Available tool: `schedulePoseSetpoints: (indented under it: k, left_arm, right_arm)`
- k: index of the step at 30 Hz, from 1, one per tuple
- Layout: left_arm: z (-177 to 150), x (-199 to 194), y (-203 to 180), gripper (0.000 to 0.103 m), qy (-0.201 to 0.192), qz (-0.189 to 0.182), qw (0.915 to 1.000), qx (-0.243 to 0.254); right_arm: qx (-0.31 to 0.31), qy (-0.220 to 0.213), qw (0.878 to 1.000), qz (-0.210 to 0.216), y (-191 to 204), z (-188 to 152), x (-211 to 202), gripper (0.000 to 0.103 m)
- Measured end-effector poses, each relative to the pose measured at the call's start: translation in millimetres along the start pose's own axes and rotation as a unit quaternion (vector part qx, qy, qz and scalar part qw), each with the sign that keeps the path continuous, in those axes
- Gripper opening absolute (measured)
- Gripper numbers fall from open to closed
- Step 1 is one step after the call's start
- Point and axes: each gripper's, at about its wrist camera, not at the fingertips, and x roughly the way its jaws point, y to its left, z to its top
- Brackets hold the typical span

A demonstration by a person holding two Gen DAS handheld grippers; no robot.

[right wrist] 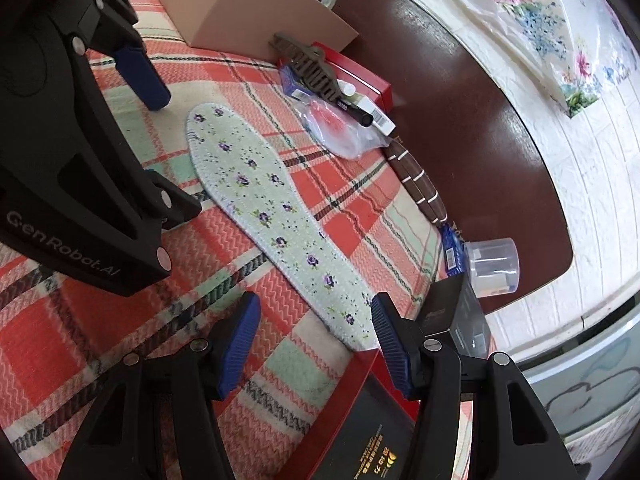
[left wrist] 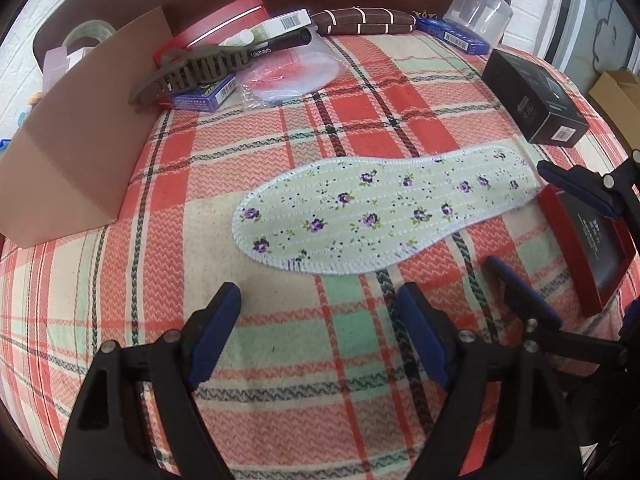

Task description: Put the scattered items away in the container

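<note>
Insole [left wrist: 384,212] lies flat on the plaid cloth [left wrist: 280,340], mid tabletop, heel end at 3 o'clock in my left view, touching the red-edged box [left wrist: 588,248]. Cardboard box [left wrist: 76,152] sits at 9 o'clock, well apart. Left gripper [left wrist: 320,332] wide, empty, just short of the insole. Right gripper [right wrist: 316,340] half open, empty, its jaws either side of the heel end. I'd judge the insole light, thin, floppy and hard to lift flat, so pinch its edge at the heel. Readable: "Gen Robot.AI" on the left gripper body, "DELI" on the black pen [left wrist: 280,44].

"Gen Robot.AI" on left tool [right wrist: 86,258]
</note>
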Motion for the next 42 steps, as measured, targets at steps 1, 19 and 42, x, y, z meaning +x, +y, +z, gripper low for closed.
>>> schedulePoseSetpoints:
  k: [1,19,42]
  left_arm:
    - [1.6,1.7,0.9,0.083,0.0,-0.003,1.0,-0.003]
    - [9.3,-0.6,2.2,0.012,-0.068,-0.048,0.9964,0.014]
    - [13.5,-1.7,9.0,0.086,-0.028,-0.006,0.9982,0.052]
  right_arm:
    - [0.002,0.0,1.0,-0.001,-0.8,1.0,1.6,0.058]
    - [0.019,-0.008,0.999,0.029,-7.4,10.9,22.7,0.005]
    - [0.03,-0.004,0.998,0.063,-41.3,14.9,26.5,0.006]
